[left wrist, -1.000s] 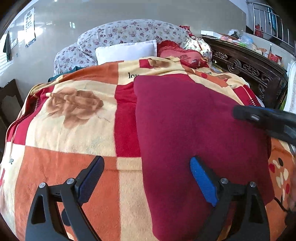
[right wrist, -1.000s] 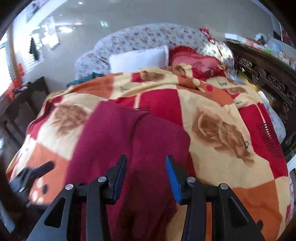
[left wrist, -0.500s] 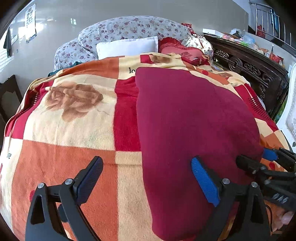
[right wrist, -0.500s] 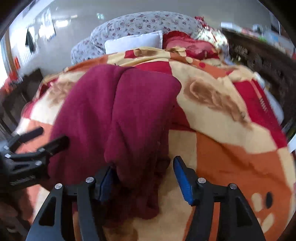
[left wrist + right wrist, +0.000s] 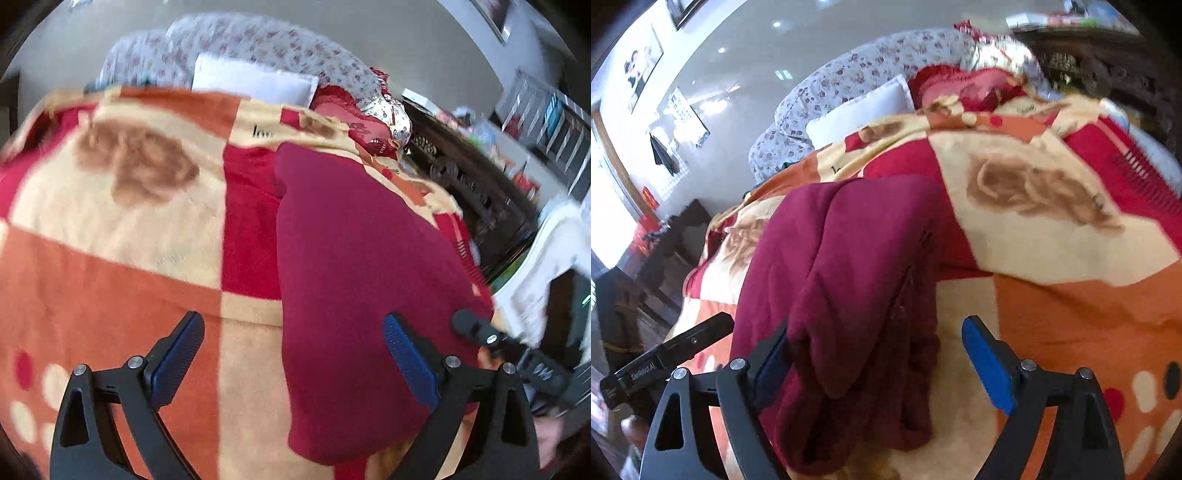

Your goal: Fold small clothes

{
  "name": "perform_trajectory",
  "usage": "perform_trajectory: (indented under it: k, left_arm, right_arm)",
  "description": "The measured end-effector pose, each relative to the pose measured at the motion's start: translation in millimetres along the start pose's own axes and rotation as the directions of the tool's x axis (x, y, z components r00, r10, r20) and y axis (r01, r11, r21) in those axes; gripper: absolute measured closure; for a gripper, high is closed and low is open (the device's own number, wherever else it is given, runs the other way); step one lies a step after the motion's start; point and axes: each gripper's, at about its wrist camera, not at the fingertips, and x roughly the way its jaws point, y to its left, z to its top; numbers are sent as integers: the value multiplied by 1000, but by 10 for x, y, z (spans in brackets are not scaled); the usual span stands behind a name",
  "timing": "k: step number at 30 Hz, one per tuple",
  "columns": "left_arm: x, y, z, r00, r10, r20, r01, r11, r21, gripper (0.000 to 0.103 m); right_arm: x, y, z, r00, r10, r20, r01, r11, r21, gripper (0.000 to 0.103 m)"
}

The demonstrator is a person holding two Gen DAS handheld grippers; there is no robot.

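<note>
A dark red garment lies folded lengthwise on a patterned blanket on a bed. My left gripper is open above the garment's near left edge, with its right pad over the cloth. In the right wrist view the garment lies in thick layers with a bunched near end. My right gripper is open, its jaws on either side of that near end, not closed on it. The right gripper's body shows at the lower right of the left view.
A white pillow and a floral bolster lie at the head of the bed. A dark carved wooden bed frame runs along the right side. A dark wooden chair stands at the left.
Both grippers have tilted and the views are blurred by motion. The right gripper has opened wider around the garment's bunched near end. The garment lies much as before.
</note>
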Motion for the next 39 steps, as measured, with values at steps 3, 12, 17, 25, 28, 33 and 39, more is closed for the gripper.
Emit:
perform_trajectory:
  k: [3, 12, 17, 25, 28, 33, 39]
  left_arm:
    - [152, 97, -9, 998, -58, -29, 55, 996, -70, 6]
    - [463, -16, -6, 988, -135, -79, 132, 991, -36, 22]
    - [202, -194, -6, 987, -136, -91, 140, 989, 47, 48]
    - [-803, 59, -357, 996, -36, -77, 43, 995, 95, 49]
    - [-1105, 175, -660, 998, 33, -52, -26, 991, 130, 49]
    - [-1163, 292, -997, 988, 128, -82, -114, 981, 155, 49]
    - [-1186, 465, -1055, 992, 85, -89, -81, 996, 47, 49]
  right_arm:
    - [183, -62, 16, 997, 69, -35, -68, 997, 41, 12]
    - [231, 101, 31, 998, 53, -18, -53, 998, -43, 46]
    - [-37, 324, -6, 998, 67, 15, -66, 996, -68, 56]
    - [-393, 983, -497, 987, 154, -52, -161, 972, -171, 56]
    - [-334, 1183, -799, 981, 164, -104, -182, 962, -205, 49]
    - [-210, 1079, -973, 995, 12, -96, -31, 981, -193, 40]
    - [-347, 730, -894, 992, 61, -110, -65, 997, -34, 38]
